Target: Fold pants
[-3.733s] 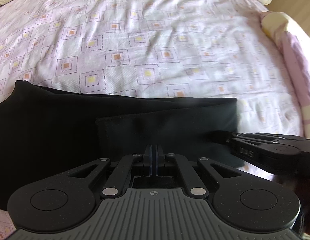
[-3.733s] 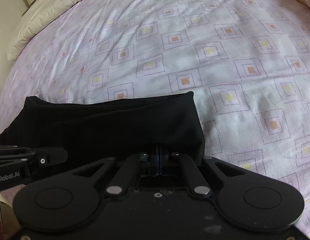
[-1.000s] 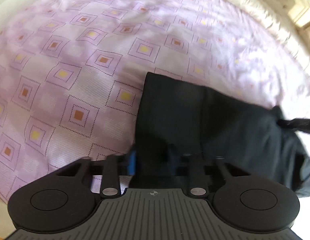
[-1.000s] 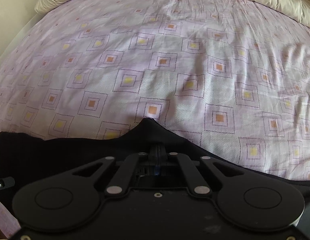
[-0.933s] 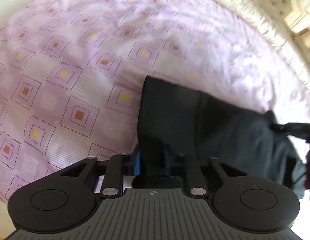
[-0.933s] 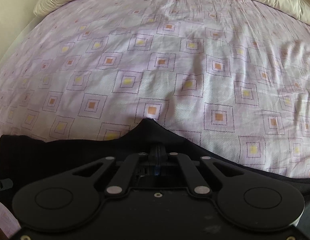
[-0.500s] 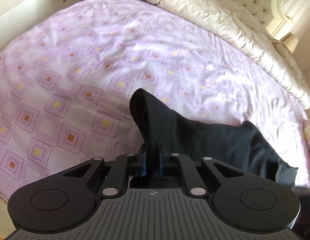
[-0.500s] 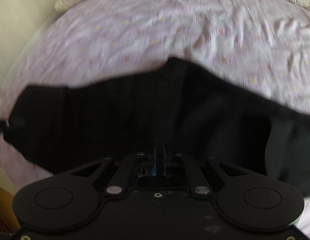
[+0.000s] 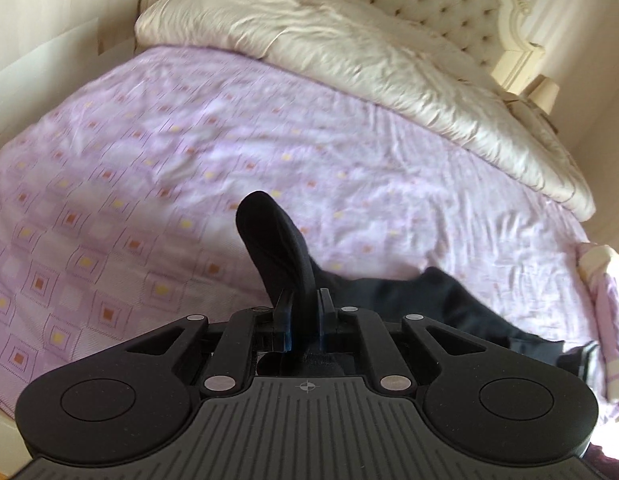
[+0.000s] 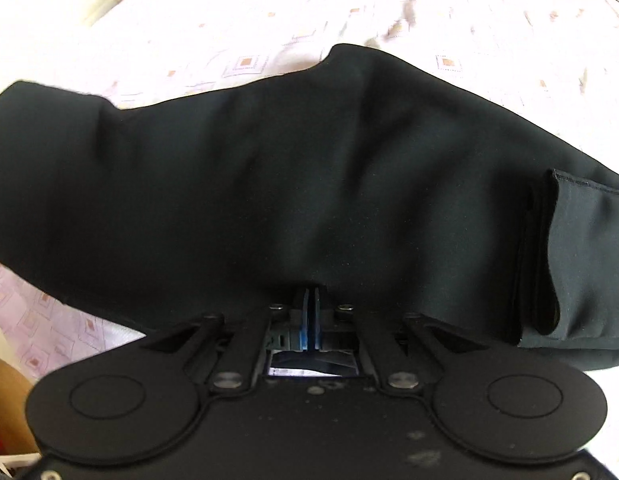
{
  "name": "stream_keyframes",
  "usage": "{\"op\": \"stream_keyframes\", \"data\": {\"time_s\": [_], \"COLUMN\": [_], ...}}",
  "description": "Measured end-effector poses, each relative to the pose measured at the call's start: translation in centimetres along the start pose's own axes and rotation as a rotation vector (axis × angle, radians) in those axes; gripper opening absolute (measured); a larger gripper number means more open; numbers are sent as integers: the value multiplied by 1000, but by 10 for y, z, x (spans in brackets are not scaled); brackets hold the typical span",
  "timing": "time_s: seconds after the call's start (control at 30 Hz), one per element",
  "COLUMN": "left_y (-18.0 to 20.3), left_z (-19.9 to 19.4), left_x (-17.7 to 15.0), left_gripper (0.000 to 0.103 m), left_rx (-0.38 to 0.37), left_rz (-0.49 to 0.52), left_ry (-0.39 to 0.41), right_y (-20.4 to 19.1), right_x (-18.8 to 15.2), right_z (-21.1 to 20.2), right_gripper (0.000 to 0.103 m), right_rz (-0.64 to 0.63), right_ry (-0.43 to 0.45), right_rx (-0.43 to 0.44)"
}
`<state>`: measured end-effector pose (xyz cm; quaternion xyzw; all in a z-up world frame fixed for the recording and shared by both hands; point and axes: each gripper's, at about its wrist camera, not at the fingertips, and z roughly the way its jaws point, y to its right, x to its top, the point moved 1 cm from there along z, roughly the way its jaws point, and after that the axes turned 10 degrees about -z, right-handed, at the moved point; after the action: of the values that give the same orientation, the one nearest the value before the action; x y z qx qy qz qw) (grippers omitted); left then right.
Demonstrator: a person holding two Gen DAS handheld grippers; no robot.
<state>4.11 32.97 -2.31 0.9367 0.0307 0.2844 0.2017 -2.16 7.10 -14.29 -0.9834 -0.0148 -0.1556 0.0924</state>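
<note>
The black pants point(image 9: 277, 248) hang over the purple patterned bed point(image 9: 149, 184), a bunched fold sticking up between the left gripper point(image 9: 303, 320) fingers, which have just closed and clamp it. The right gripper point(image 10: 310, 312) is closed tight at the near edge of the pants point(image 10: 269, 176); whether cloth is pinched there cannot be told, as the fabric drapes over its tips.

The pants point(image 10: 289, 184) are plain black, without pattern. The bed sheet point(image 9: 149, 184) is pale lilac, printed with dotted purple squares around orange or yellow centres, and a cream duvet point(image 9: 349, 52) is seen at the bed's head edge. Blue pads are seen on the black fingers point(image 9: 287, 320).
</note>
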Motion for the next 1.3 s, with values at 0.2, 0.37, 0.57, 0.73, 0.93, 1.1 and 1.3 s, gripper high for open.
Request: {"op": "stream_keyframes", "data": {"time_s": [0.2,0.37,0.57,0.73,0.93,1.1,1.3], "left_y": [76,158,240,264,271,244,175], "left_z": [-16,3,75,136,123,108,93], "left_x": [-7,-32,-83,-118,-119,-109,-97], "left_gripper": [10,10,13,16,16,16,16], "left_rx": [-61,-136,-181,-159,-141,17,164], "left_rz": [97,195,253,203,186,159,23], "left_ry": [42,24,-78,-234,-202,-155,-159], "right_y": [28,73,142,205,243,247,219], "right_x": [-2,-10,-40,-74,-83,-52,-12], "right_z": [-28,-74,-103,-108,-116,-112,-79], "right_gripper": [11,12,14,18,48,68,69], "right_rz": [78,139,198,238,188,142,50], "right_ry": [70,182,194,122,136,237,223], "right_rx": [86,136,91,44,41,132,208]}}
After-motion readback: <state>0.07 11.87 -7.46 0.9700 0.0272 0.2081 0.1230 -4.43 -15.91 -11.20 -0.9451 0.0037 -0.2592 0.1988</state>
